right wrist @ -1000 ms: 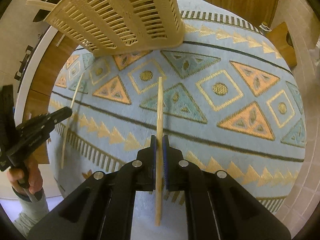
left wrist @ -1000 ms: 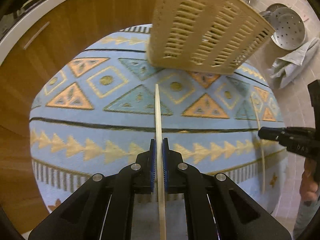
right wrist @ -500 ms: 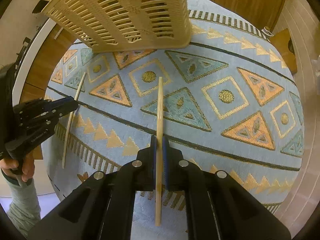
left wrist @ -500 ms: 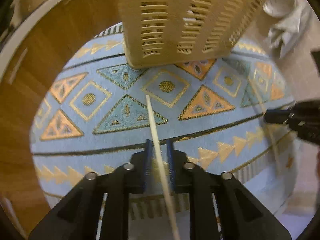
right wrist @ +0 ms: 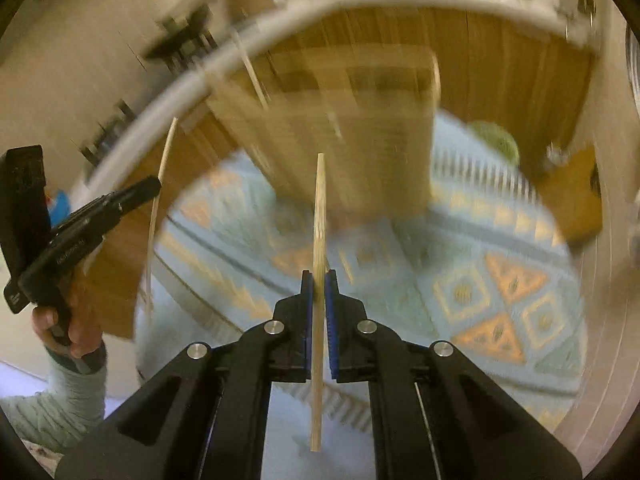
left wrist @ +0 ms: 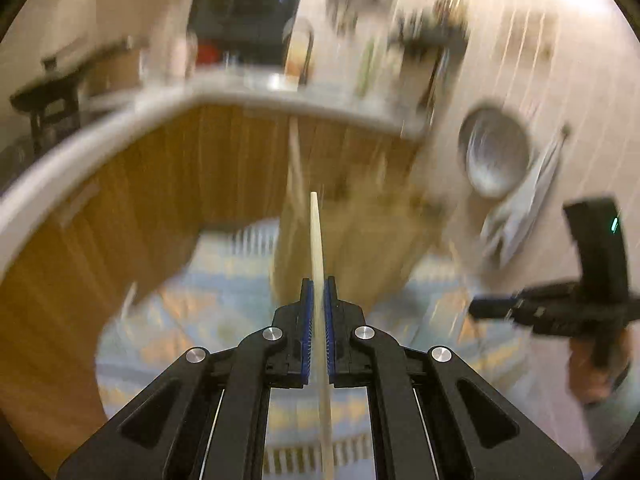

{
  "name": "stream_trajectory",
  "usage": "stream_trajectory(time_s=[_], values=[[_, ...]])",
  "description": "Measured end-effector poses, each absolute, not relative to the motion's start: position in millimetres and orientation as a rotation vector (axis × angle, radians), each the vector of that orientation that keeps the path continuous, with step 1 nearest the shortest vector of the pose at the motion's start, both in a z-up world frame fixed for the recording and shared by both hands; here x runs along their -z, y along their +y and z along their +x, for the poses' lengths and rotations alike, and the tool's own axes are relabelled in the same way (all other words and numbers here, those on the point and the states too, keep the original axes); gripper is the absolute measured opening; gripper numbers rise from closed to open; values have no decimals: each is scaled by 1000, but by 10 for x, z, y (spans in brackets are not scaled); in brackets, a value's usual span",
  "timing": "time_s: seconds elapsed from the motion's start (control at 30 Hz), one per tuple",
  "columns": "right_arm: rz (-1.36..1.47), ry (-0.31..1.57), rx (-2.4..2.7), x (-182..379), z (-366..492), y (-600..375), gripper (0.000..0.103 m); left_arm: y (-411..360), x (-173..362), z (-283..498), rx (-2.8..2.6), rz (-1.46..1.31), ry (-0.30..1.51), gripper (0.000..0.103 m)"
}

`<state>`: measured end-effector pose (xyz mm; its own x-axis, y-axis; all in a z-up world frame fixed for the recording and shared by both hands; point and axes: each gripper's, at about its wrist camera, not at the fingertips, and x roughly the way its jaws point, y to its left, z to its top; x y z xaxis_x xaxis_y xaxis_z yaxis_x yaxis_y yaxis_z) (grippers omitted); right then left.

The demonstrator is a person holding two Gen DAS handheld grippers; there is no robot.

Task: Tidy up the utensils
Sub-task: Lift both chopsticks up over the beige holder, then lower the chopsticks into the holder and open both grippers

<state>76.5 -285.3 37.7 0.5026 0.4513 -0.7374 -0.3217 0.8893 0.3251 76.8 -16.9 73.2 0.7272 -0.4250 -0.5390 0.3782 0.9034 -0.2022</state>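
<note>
My left gripper (left wrist: 318,284) is shut on a thin pale wooden utensil (left wrist: 316,240) that points forward and up. My right gripper (right wrist: 319,278) is shut on a second flat wooden utensil (right wrist: 319,216), seen edge-on. Both are held in the air above the patterned blue rug (right wrist: 480,280). A beige slotted plastic basket (right wrist: 352,128) stands on the rug ahead, blurred; it also shows in the left wrist view (left wrist: 360,240). The left gripper (right wrist: 148,186) shows at the left of the right wrist view with its utensil (right wrist: 158,208). The right gripper (left wrist: 484,306) shows at the right of the left wrist view.
Wooden cabinet fronts (left wrist: 140,184) under a white countertop (left wrist: 80,148) curve behind the rug. A metal colander (left wrist: 496,156) and a cloth (left wrist: 520,208) lie on the tiled floor at the right. A small wooden stool (right wrist: 572,200) stands at the rug's right edge.
Both grippers have tilted upward, so the counter and wall now fill the top of both views. The left jaws, briefly loose around the utensil, now grip it again. Both views are motion-blurred.
</note>
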Motion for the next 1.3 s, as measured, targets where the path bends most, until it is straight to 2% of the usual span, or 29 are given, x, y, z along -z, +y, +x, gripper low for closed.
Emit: stream_trajectory(time_s=[0.23, 0.47, 0.83, 1.17, 1.23, 1.3], values=[[150, 586, -453, -1150, 906, -2801, 5, -250, -1491, 1113, 461, -213, 274, 3], [202, 364, -345, -1438, 1342, -2907, 5, -542, -1509, 1444, 374, -179, 97, 3], [197, 339, -237, -959, 1910, -2839, 5, -675, -1079, 1822, 305, -164, 92, 4], [82, 315, -220, -699, 1762, -2628, 5, -585, -786, 1856, 277, -193, 122, 5], [78, 331, -241, -692, 1734, -2614, 5, -531, -769, 1825, 285, -208, 127, 10], [77, 354, -270, -680, 1712, -2606, 6, -495, -781, 1778, 297, -214, 128, 26]])
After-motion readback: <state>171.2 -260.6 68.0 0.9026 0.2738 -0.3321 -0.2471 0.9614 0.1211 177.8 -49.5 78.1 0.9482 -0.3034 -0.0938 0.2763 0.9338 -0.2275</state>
